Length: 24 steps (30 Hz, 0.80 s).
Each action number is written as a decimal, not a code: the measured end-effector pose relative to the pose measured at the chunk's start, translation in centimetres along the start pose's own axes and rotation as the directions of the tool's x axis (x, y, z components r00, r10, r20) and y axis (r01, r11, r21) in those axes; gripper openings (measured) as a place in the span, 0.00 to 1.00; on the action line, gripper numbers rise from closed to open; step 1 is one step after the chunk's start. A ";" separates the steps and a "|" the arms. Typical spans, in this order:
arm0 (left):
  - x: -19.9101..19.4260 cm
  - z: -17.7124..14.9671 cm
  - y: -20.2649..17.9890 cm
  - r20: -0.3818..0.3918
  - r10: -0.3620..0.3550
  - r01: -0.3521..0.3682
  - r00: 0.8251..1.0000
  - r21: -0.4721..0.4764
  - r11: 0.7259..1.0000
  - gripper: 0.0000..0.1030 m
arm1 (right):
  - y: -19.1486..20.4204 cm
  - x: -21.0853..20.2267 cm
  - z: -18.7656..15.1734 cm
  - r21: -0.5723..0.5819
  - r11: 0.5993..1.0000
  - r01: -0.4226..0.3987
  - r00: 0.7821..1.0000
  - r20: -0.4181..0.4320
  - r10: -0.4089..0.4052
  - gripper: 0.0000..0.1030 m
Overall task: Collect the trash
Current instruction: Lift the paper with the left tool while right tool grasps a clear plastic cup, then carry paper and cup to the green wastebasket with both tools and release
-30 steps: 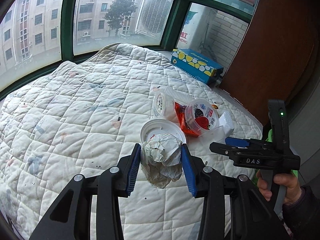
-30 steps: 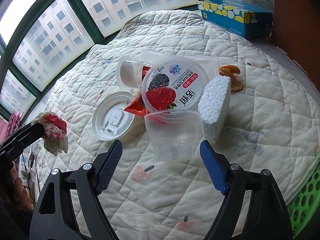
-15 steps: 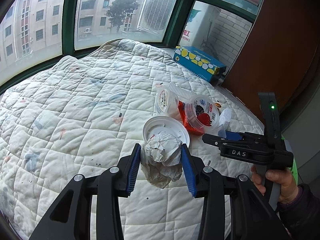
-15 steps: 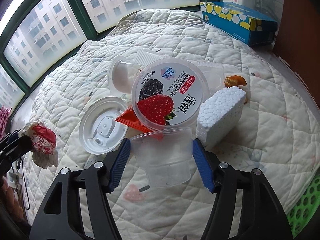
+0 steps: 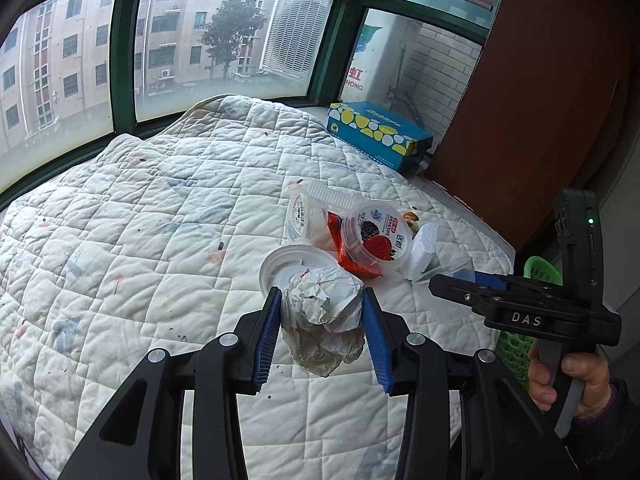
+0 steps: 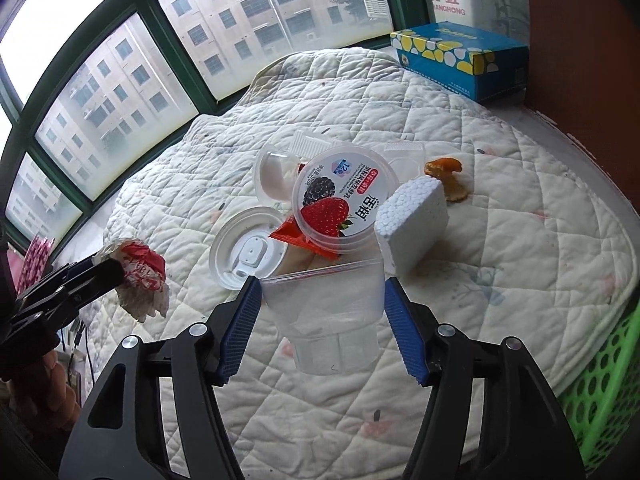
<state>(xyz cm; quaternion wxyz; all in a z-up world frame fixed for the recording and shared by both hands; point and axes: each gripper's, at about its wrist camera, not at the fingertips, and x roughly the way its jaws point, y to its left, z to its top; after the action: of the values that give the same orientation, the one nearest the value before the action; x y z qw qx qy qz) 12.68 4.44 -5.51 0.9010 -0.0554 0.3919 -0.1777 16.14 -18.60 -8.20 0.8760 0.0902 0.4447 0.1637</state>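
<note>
One white quilt [image 5: 152,216] covers the whole surface, stained in places. At its far right corner lies one blue box [image 6: 460,62] with yellow and white spots, and at the near right edge one green basket [image 6: 600,384] stands beside the quilt.

The trash sits in one cluster right of the middle. Counted there: two lidded yoghurt tubs, a berry tub [image 6: 344,204] in front and a plain tub [image 5: 302,216] to its left; one foam block [image 6: 414,224] just right of the berry tub; one round white lid [image 6: 244,254] to the near left; one red wrapper [image 6: 300,236] under the berry tub; and one orange peel [image 6: 448,178] behind the foam.

The left gripper [image 5: 320,328] has its fingers clamped on one crumpled paper wad [image 5: 324,320], held above the quilt near the white lid. The right gripper [image 6: 322,320] has its fingers pressed on both sides of one clear cup [image 6: 324,316], just near of the cluster.
</note>
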 end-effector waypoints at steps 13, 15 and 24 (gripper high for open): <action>-0.7 0.8 -6.1 0.015 -0.069 0.068 0.997 0.070 0.995 0.38 | -3.2 -8.3 -2.0 0.051 0.997 0.063 0.993 0.101 -0.068 0.61; -0.7 0.8 -7.1 0.013 -0.082 0.081 0.997 0.085 0.993 0.38 | -4.1 -9.4 -2.3 0.067 0.995 0.074 0.990 0.112 -0.081 0.61; -0.7 1.7 -11.8 0.012 -0.143 0.140 0.990 0.149 0.979 0.38 | -9.5 -14.2 -4.8 0.159 0.972 0.174 0.971 0.133 -0.196 0.61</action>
<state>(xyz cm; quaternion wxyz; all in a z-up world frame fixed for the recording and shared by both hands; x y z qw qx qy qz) 10.18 -6.31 -1.03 0.8920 -0.0181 0.3626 -0.2693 6.36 -32.58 -3.25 0.9090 0.1241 0.3957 0.0409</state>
